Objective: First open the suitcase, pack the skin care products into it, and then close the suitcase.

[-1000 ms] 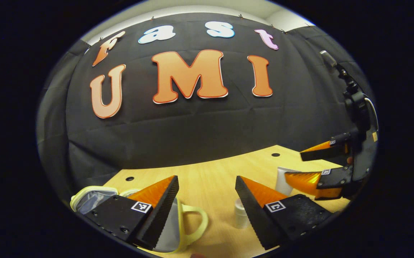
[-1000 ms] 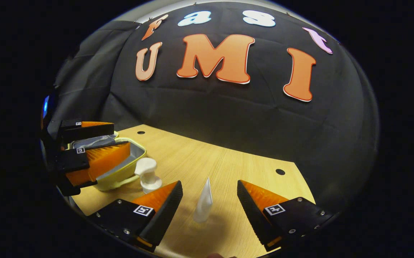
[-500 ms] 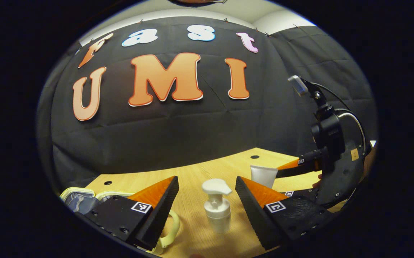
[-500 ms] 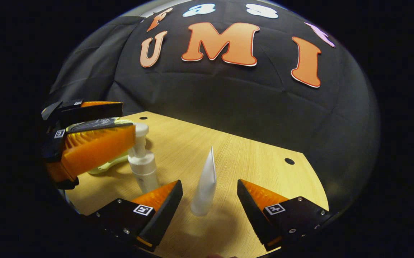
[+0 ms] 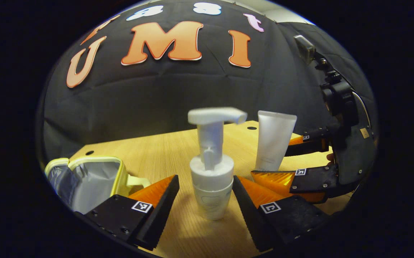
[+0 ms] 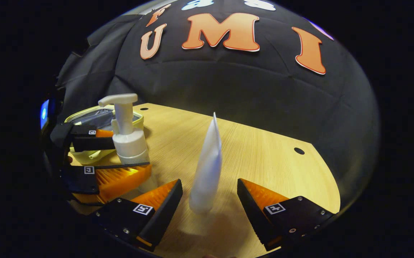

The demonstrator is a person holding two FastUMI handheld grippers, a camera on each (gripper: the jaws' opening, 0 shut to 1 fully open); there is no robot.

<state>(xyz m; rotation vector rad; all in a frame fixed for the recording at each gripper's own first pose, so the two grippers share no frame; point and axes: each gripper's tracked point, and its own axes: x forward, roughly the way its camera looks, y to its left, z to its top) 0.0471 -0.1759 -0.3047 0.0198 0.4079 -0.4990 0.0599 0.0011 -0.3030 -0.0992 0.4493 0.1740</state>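
A white pump bottle (image 5: 211, 179) stands upright on the wooden table (image 5: 156, 150). It is between the fingers of my left gripper (image 5: 205, 179), which is open, with a gap on the left side. A white tube (image 6: 207, 168) stands on its cap between the fingers of my right gripper (image 6: 209, 182), also open and not touching it. The small suitcase (image 5: 92, 177), yellow-trimmed with grey lining, lies open to the left. In the right gripper view, the left gripper (image 6: 131, 156) flanks the pump bottle (image 6: 128, 138), with the suitcase (image 6: 101, 116) behind. In the left gripper view, the right gripper (image 5: 271, 162) flanks the tube (image 5: 274, 139).
The table top (image 6: 264, 157) has small round holes, one at the far right (image 6: 299, 151). The black cloth wall hangs close behind its far edge. Bottle and tube stand near each other, so the two grippers are side by side.
My left gripper swung right from the suitcase and came down around the pump bottle. My right gripper moved forward and lower around the tube. Both stayed open.
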